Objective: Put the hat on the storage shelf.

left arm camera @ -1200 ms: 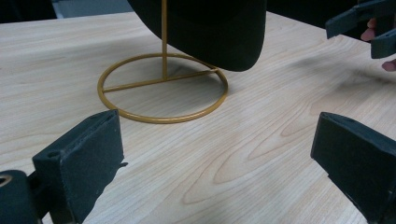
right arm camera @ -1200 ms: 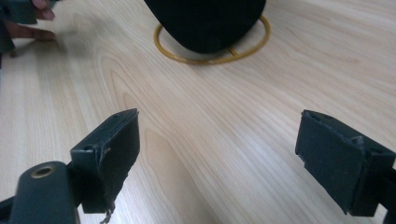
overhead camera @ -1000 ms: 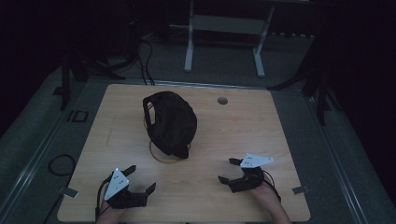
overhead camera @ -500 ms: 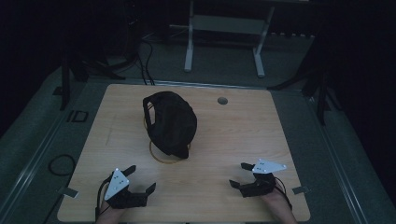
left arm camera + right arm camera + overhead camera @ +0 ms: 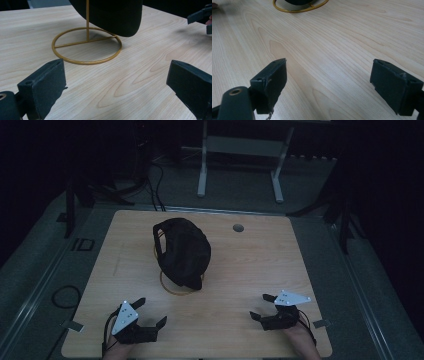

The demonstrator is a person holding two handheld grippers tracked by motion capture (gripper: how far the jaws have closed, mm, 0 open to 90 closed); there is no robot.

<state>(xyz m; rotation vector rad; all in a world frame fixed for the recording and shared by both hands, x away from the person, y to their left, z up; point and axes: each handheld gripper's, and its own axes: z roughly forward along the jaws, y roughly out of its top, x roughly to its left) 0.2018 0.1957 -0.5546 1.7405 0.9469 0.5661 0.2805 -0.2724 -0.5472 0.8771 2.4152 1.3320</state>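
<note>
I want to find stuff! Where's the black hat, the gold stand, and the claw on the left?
black hat (image 5: 184, 251), high view, on its rounded top.
gold stand (image 5: 85, 61), left gripper view, on the ring base's front edge.
left claw (image 5: 149, 311), high view, midway between its open tips.

The right claw (image 5: 265, 307) has drawn back toward the person's edge of the worktop (image 5: 240, 270) and a little to the right, jaws wide apart, farther from the hat (image 5: 182, 251).
</note>
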